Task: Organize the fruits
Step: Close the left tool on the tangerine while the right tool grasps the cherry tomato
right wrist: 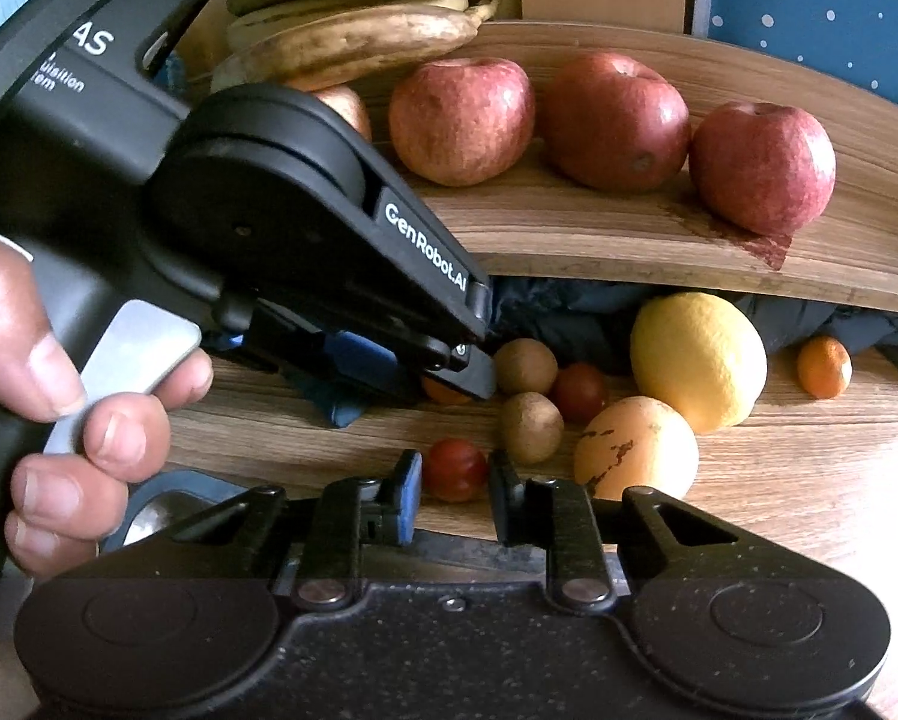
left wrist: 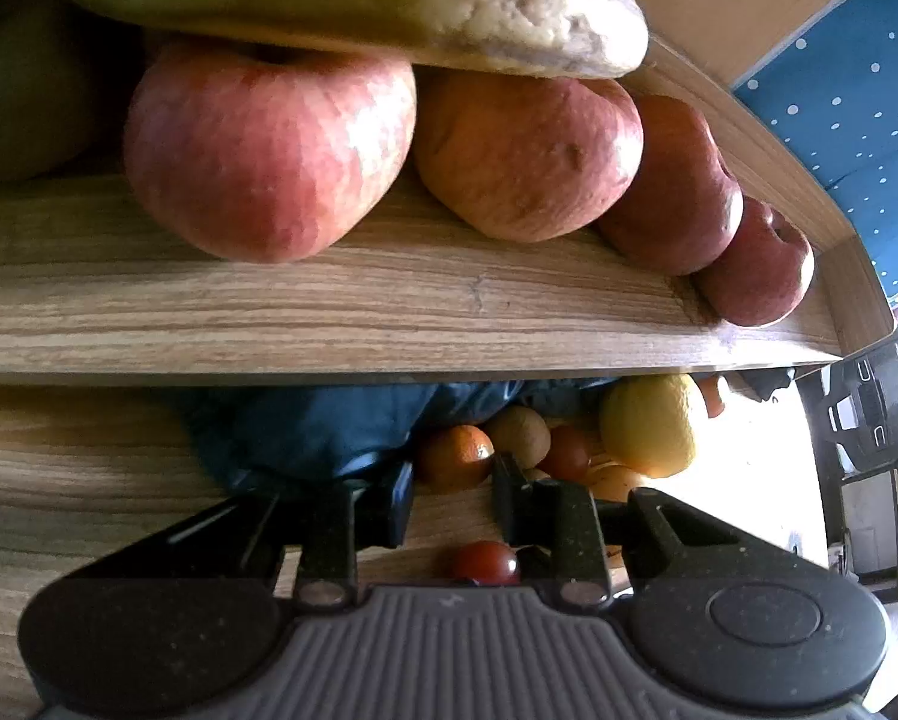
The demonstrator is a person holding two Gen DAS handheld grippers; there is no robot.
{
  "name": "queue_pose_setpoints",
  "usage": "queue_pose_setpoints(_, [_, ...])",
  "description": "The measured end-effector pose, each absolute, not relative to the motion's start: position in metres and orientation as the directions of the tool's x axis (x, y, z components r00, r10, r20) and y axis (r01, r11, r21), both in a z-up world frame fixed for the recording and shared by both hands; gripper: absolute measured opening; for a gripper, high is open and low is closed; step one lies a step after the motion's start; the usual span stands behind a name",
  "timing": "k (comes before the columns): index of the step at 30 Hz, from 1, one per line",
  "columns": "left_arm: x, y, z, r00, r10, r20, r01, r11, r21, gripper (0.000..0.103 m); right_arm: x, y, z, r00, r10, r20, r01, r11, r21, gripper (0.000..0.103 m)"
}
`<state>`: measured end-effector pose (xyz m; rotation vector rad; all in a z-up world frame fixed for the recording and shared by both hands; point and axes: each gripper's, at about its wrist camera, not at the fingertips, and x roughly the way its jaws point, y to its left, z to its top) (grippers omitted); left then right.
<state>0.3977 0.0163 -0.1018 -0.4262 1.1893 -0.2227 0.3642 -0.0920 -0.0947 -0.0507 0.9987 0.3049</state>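
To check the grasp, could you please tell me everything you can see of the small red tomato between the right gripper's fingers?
The small red tomato is round, dark red and glossy, with smooth, whole skin and no stem showing. It seems to rest on the wood-grain table, in front of the other loose fruit. The right gripper is shut on it, a pad touching each side.

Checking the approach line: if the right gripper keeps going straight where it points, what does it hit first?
Probably the small red cherry tomato lying between the fingertips of the right gripper; beyond it, the round brown fruit. Depth is unclear.
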Motion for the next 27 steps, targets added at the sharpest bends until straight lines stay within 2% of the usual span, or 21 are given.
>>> queue_pose_setpoints(27, [0.345, 0.010, -0.076, 0.406, -0.362, -0.839, -0.068, 0.904, -0.423, 0.030, 0.321, -0.116, -0.056, 0.557, 0.224, -0.800, -0.277, 0.958, 0.075, 0.025])
